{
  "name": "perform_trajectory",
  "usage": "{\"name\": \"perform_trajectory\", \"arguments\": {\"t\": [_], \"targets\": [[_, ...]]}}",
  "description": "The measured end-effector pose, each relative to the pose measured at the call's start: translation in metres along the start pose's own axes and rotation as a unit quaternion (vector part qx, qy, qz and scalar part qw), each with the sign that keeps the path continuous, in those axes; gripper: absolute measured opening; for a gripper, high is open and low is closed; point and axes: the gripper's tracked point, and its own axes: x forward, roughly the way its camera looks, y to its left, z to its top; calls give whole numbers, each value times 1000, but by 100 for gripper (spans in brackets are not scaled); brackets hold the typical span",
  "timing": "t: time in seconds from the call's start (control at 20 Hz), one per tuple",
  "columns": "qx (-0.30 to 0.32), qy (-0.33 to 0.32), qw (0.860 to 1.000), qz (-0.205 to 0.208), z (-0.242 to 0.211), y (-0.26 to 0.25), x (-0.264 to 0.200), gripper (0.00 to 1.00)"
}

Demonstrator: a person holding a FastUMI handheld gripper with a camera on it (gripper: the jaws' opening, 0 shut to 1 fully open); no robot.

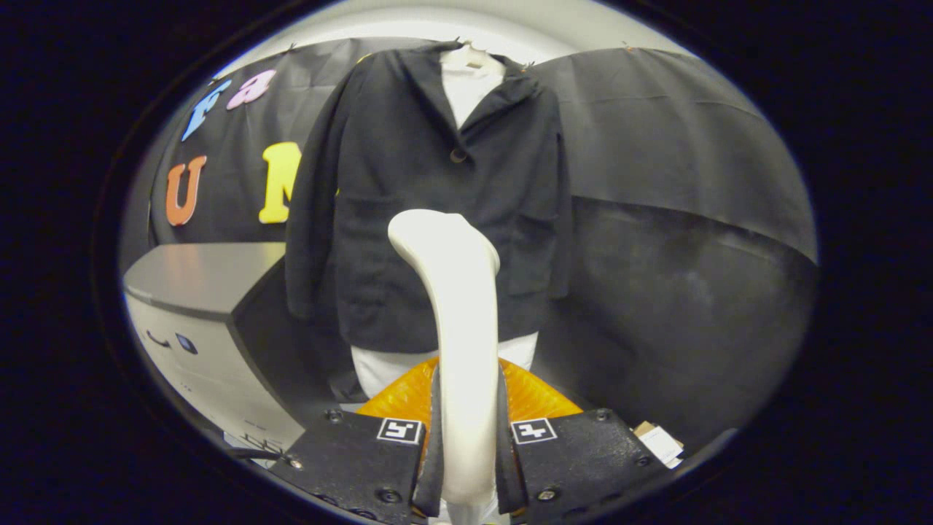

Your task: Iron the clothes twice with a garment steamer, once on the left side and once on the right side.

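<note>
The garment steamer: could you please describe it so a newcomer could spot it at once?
Start at the dark jacket hanging before the black cloth wall. Directly in front of it rises the garment steamer, clamped between the hand-held gripper fingers. It is the one smooth, cream, curved wand, its rounded head overlapping the jacket's lower front.

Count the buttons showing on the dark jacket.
1. A single button sits on the dark jacket below the collar opening, beyond the claw, shut on the steamer. The steamer may hide others.

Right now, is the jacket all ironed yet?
Not yet, it seems. Done: the fingers are shut on the white garment steamer, its head raised in front of the dark jacket. Whether it touches the cloth is unclear. Both the left and right passes appear left to do.
</note>
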Motion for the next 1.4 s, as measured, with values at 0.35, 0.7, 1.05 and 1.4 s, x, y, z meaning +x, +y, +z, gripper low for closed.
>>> {"name": "perform_trajectory", "arguments": {"t": [0.35, 0.7, 1.05, 1.4], "targets": [[39, -81, 995, -31, 110, -61, -5, 31], [55, -197, 978, -36, 240, -99, -9, 31], [69, -236, 968, -45, 324, -117, 31, 31], [49, -253, 965, -43, 373, -102, 74, 31]]}}
